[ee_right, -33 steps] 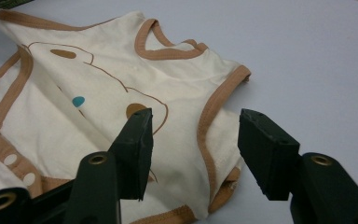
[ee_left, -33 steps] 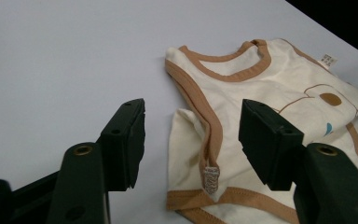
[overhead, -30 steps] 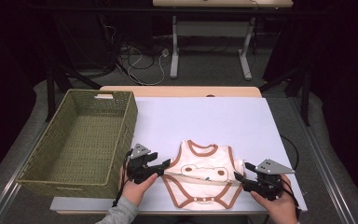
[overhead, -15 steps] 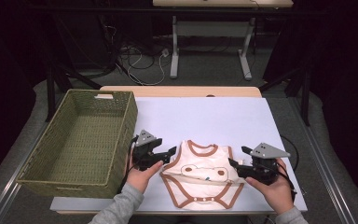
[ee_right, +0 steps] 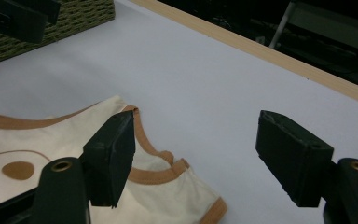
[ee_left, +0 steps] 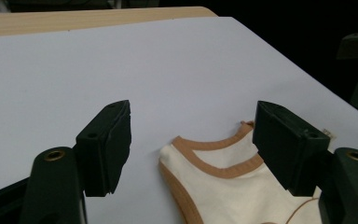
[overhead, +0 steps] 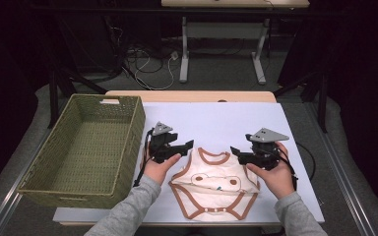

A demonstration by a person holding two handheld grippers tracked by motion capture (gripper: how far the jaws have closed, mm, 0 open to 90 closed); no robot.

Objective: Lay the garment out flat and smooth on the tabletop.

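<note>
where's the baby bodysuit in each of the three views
High view: the baby bodysuit lies front and centre on the white table, between the two hands.
Left gripper view: its shoulder strap and neckline sit at lower right, between the black jaws.
Right gripper view: it fills the lower left, partly behind the left-side jaw.
Shared landmark: the brown-trimmed neckline, seen at and.

Bodysuit [ee_left: 223, 186] cut off by bottom edge in left gripper view; right hand-held gripper jaw covers one shoulder strap. In right gripper view bodysuit [ee_right: 37, 149] runs off left and bottom edges, left jaw hides part of neckline. Basket [ee_right: 65, 18] cut off at top left there. High view: forearms cut off at bottom; small print on bodysuit [overhead: 215, 184] too small to tell.
</note>
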